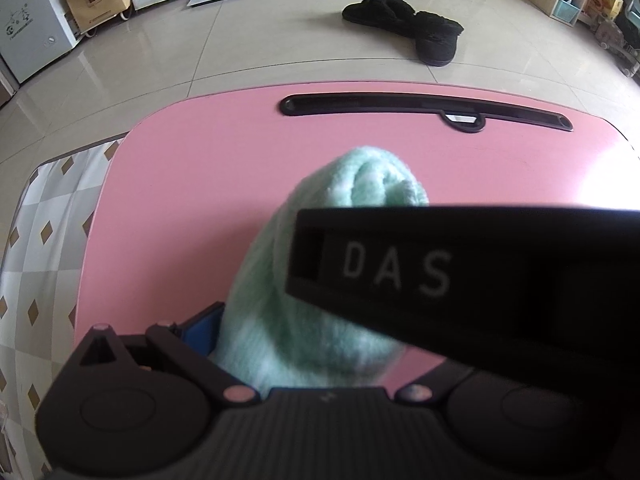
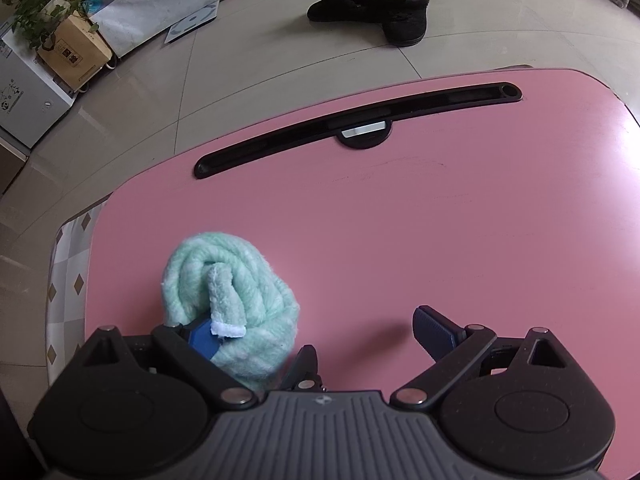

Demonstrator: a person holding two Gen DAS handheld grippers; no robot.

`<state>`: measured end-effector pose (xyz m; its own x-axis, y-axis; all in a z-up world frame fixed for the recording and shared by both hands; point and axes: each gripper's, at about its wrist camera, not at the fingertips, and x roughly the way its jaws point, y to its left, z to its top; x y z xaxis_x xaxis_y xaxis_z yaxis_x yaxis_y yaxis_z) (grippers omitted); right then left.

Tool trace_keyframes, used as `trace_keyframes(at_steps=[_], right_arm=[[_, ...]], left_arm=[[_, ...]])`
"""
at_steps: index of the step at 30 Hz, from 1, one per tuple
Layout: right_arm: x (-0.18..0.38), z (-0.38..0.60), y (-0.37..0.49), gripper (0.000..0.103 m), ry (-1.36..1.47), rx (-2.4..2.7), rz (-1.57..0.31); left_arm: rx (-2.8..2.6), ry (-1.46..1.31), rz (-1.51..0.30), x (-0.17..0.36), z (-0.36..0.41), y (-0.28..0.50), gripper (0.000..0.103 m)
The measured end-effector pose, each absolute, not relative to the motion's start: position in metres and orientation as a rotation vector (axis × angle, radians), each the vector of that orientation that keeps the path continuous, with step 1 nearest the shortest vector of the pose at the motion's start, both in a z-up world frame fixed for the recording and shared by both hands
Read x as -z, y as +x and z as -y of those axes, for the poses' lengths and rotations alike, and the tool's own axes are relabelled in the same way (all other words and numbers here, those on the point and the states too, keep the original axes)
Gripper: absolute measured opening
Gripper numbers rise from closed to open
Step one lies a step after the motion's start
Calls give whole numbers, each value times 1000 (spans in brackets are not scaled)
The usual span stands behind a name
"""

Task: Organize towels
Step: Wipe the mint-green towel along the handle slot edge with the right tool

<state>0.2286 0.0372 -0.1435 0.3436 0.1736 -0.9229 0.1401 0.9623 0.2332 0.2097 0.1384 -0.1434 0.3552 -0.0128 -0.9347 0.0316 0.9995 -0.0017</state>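
- A black bar marked DAS (image 1: 460, 280) hides the left tongs' (image 1: 304, 316) right finger; their grip cannot be told.
- Right tongs (image 2: 320, 332) stand apart.
- Rolled mint-green towel (image 2: 232, 292) touches their left pad (image 2: 204, 338) on the pink surface (image 2: 440, 220).

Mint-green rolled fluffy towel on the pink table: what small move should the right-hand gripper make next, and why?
Probably slide the right gripper sideways toward the mint-green rolled fluffy towel, so the roll sits between both fingers before closing. Its jaws stand open: only one blue finger touches the roll; the other hangs over the bare pink table.
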Motion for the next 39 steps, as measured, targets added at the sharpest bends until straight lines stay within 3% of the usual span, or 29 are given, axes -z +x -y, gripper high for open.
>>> trace_keyframes(at_steps=[20,39], right_arm=[[144,-84,224,97,238,-124,-1226],[142,-83,232,97,201,-134,-1193]], left_arm=[[-83,-56,-1184,143,-185,192,103],[-131,-85,-1190,141,-177,199,103]])
